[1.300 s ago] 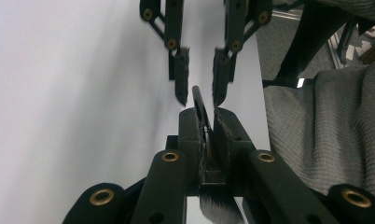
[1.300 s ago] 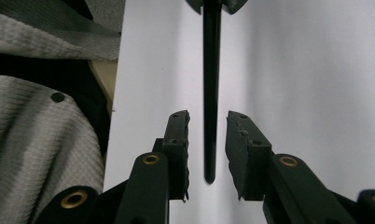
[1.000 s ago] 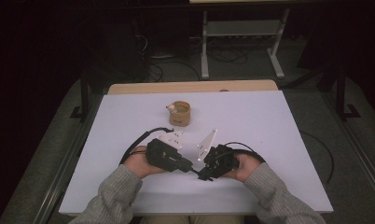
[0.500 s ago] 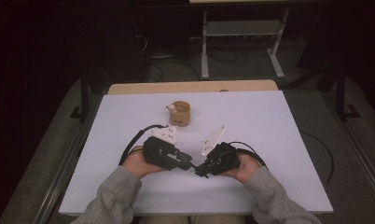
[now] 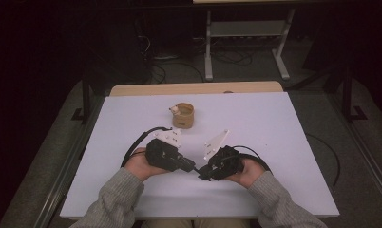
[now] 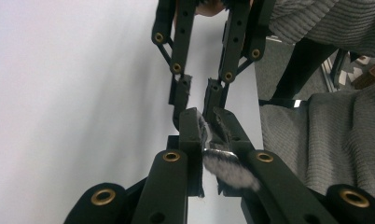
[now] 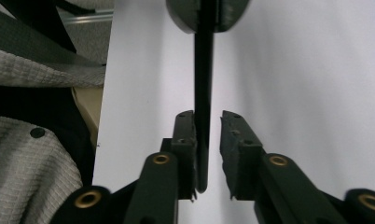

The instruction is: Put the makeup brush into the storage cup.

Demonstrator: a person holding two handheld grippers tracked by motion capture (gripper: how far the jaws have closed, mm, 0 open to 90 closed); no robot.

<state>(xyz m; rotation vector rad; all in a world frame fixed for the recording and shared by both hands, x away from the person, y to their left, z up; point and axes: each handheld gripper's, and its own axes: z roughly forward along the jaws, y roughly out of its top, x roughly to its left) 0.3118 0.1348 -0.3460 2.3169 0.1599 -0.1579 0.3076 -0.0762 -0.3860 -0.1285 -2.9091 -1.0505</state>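
Left tongs [image 6: 209, 123] clamp one end of a thin black stick [image 7: 203, 93] above the desk's [image 5: 284, 123] near edge; its long axis runs straight between the slightly parted right tongs [image 7: 208, 122]. A tan cup [image 5: 183, 115] stands farther back.

1. No readable text, labels, brands or numbers in any view.
2. Cup [image 5: 183, 115] on the counter [image 5: 274, 123]: surface too small and blurred to make out any marking.
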